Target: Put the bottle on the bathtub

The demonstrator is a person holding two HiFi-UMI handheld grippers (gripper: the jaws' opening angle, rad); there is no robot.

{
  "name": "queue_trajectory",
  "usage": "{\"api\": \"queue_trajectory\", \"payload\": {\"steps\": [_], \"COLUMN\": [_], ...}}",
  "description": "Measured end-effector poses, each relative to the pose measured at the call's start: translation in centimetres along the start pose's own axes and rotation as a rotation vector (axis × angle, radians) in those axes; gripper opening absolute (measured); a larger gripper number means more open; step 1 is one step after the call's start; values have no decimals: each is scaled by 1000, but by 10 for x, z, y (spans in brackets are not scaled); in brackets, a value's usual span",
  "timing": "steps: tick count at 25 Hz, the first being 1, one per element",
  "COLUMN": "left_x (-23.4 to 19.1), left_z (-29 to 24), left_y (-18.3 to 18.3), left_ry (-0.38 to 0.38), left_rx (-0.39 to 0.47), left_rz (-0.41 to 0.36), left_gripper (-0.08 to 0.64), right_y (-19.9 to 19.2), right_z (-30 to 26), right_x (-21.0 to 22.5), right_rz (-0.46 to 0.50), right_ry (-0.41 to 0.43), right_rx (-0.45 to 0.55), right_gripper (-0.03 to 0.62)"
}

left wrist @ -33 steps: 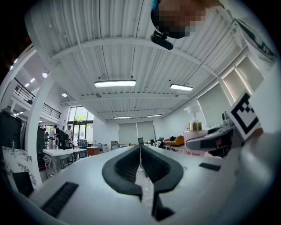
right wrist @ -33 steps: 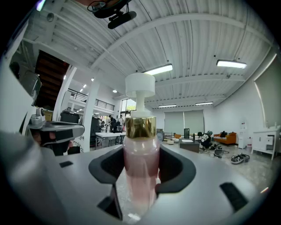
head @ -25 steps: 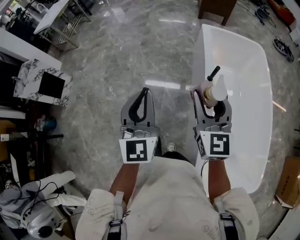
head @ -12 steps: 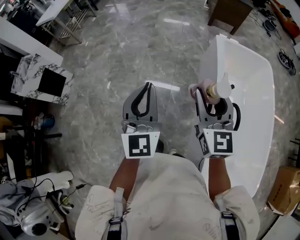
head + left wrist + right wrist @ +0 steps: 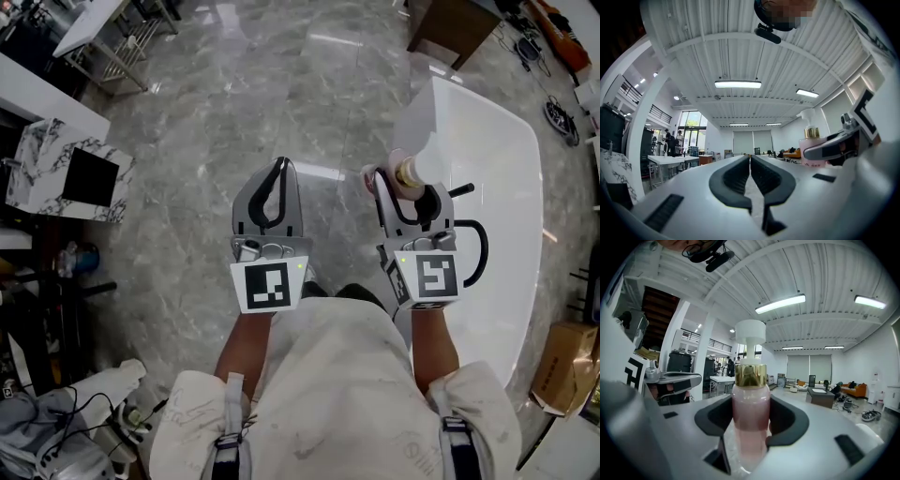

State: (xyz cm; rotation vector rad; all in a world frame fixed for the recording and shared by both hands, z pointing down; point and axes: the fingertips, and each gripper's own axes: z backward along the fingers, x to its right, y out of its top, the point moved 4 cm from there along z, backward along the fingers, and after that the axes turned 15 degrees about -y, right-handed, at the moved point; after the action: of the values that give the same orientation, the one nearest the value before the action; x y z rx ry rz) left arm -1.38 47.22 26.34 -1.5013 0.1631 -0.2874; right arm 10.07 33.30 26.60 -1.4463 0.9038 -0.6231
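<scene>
**Right gripper (image 5: pixel 406 187) clamping the pump bottle (image 5: pixel 751 408) at the bathtub's (image 5: pixel 497 159) left rim**

I am holding the pink bottle upright between both black pads, gold collar and white pump standing above the jaws. Left gripper (image 5: pixel 281 169) is riding alongside, jaws pressed together, nothing between them.

Hard to make out:
- From the head view, the bottle's body is mostly hiding behind the jaws; only the top is showing, and the pale pump is blending into the white tub.
- Bottle base is running out of the right gripper view's lower edge, blurred.
- Tub's near end is disappearing behind my right sleeve (image 5: pixel 469 422).
- How high the bottle is sitting above the rim, I cannot tell.

Edges and room:
- Bottle is lining up with the tub's left edge, where white meets grey marble floor (image 5: pixel 234 112).
- Open floor is lying ahead and left.
- Marbled cabinet (image 5: pixel 66 173) is standing well apart, far left.
- Cardboard box (image 5: pixel 562 366) is sitting beyond the tub's right side.
</scene>
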Motion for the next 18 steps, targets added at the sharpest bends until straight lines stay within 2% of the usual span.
{"api": "queue_trajectory", "payload": {"steps": [9,18], "left_x": [-32,-43], "left_z": [-21,-82], "left_y": [-3,-18], "left_ry": [-30,-44], "left_rx": [5,-6], "left_rz": [-9,-21], "left_gripper": [9,9], "right_y": [-1,-17], "right_z": [-33,-89], "right_x": [-13,15], "right_rz": [-24,-40], "right_ry": [-16,-30], "right_rx": [-9,-42], "right_gripper": [202,202]}}
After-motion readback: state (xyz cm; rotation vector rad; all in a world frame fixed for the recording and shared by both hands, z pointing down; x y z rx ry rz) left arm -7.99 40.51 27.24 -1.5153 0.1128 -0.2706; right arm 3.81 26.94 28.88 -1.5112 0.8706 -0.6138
